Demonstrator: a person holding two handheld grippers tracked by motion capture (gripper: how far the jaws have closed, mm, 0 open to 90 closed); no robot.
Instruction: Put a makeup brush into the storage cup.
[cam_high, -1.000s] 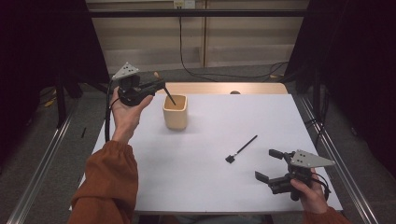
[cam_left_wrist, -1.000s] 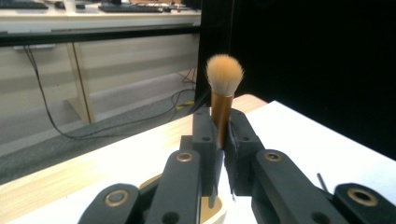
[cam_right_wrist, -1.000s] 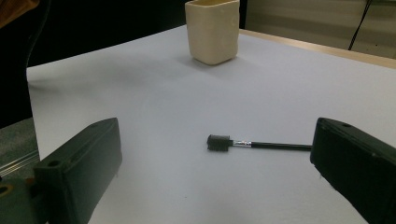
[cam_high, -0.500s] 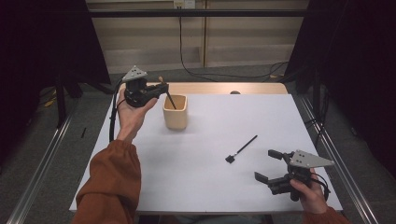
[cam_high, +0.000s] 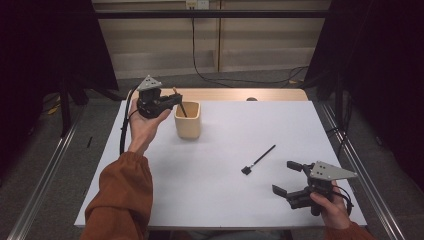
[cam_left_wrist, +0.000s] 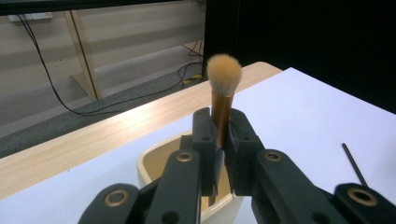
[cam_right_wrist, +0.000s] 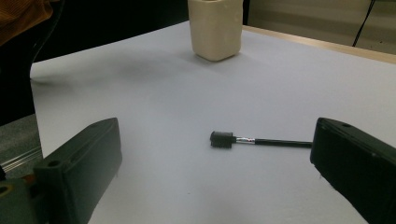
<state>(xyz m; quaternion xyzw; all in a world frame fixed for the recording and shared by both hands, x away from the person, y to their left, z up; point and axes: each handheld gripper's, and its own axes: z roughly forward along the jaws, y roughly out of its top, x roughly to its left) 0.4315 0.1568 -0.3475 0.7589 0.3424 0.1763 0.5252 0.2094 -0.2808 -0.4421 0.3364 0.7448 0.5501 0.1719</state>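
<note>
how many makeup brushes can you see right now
2: a fluffy brush held by the left gripper over the cup, and a thin black brush lying on the table; more may hide inside the cup.

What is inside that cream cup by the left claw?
The cream cup holds the lower handle of a makeup brush, which the left claw is pinching above the rim, bristles up. The claw covers most of the cup's inside, so its bottom cannot be seen.

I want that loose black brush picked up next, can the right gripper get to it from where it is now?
Probably yes. The right gripper is open, and the small black brush lies flat on bare white table ahead of its jaws, well apart from the cream cup.
</note>
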